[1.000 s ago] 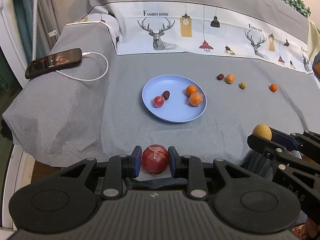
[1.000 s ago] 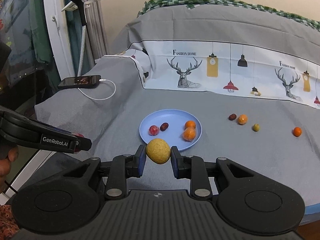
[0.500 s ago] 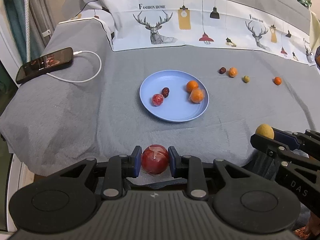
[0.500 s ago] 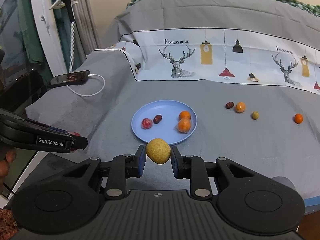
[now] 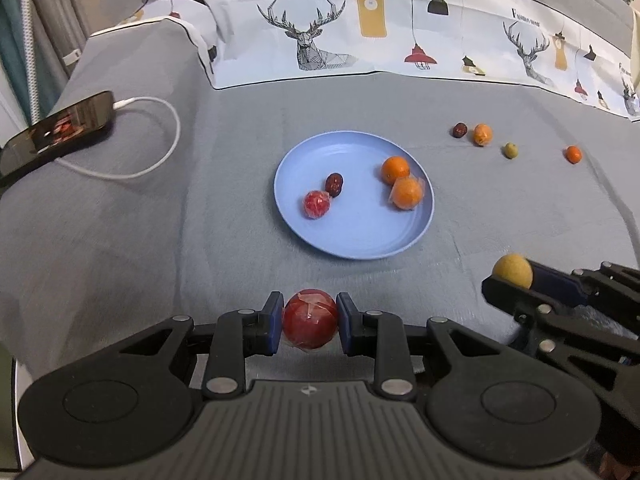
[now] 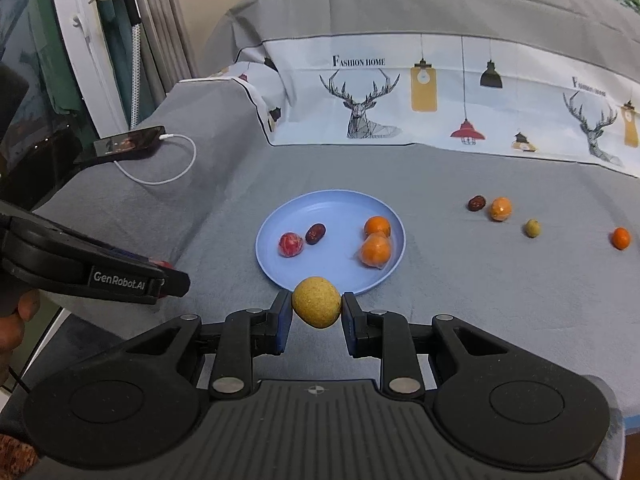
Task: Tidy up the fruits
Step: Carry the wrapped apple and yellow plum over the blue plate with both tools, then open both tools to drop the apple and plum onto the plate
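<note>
My left gripper [image 5: 309, 322] is shut on a wrapped red fruit [image 5: 309, 318], held above the near edge of the grey cloth, short of the blue plate [image 5: 360, 240]. My right gripper [image 6: 316, 310] is shut on a yellow fruit [image 6: 317, 301] at the plate's [image 6: 272, 264] near rim; it also shows in the left wrist view [image 5: 513, 270]. On the plate lie a small wrapped red fruit [image 5: 317, 203], a dark date [image 5: 333, 184] and two oranges [image 5: 402, 184]. Loose on the cloth at the right are a date [image 5: 460, 130], a wrapped orange [image 5: 482, 134], a green fruit [image 5: 510, 150] and a small orange [image 5: 573, 154].
A phone [image 5: 56, 130] on a white charging cable [image 5: 160, 148] lies at the far left of the cloth. A printed deer cloth [image 5: 360, 32] covers the back. The table's left edge drops off by a white frame [image 6: 80, 60] and curtains.
Both grippers have moved forward toward the plate, each still holding its fruit. The plate and loose fruits have not moved.
</note>
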Tool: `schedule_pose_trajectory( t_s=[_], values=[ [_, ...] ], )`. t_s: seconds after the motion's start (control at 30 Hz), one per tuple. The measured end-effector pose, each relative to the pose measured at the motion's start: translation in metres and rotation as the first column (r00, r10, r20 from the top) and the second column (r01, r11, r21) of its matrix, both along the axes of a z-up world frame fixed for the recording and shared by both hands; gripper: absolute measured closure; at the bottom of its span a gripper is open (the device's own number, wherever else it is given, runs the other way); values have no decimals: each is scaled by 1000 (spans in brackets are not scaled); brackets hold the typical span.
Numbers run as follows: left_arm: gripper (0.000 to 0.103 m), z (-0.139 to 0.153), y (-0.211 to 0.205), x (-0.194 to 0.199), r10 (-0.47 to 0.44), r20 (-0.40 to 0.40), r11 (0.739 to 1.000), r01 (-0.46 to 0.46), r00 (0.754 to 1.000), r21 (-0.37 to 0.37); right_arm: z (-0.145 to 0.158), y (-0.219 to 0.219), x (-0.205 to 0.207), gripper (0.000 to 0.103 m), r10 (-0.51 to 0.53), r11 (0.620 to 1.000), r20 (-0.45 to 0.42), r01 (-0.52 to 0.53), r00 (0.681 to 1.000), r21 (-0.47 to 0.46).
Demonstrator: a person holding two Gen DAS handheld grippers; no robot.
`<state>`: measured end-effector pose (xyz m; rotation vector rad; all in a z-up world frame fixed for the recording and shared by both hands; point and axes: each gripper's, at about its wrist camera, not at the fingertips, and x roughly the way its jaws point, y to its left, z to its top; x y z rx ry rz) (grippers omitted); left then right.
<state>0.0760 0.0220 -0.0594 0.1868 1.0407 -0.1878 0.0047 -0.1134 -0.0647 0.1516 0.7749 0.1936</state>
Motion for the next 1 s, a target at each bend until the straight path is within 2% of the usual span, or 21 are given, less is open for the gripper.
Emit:
schedule_pose_trajectory(
  t_s=[0.2,0.5,0.8,0.83,0.87,0.9,0.93,0.97,1.0],
  values=[
    [72,-16,-15,44,-36,1,999,36,999,19,-19,-1,40,75,-9,1000,-38,8,999,-3],
    [72,-62,-37,110,-60,-37,998,61,998,33,-59,1,100,75,-6,998,-80,1,997,-61],
    [72,-99,-46,140,-79,-75,993,84,994,79,-90,1,133,75,11,996,-119,-22,993,-92],
    [67,-101,-46,141,-84,-76,993,89,994,73,-91,1,135,75,12,995,-121,-23,993,-93],
    [49,-101,-46,142,-94,-81,993,99,992,64,-92,2,137,75,17,995,-121,-29,993,-94],
    [37,-99,-46,143,-99,-80,993,103,992,52,-92,3,138,73,23,995,-116,-34,993,-96],
    [23,-95,-44,142,-92,-57,994,95,994,49,-91,4,139,67,17,994,-102,-28,995,-105],
    [12,-89,-42,139,-88,-15,994,88,996,70,-88,4,139,56,4,993,-90,-15,996,-121],
    [6,-83,-40,137,-103,14,992,102,995,72,-86,3,137,46,-11,990,-78,0,997,-140]
  ],
)
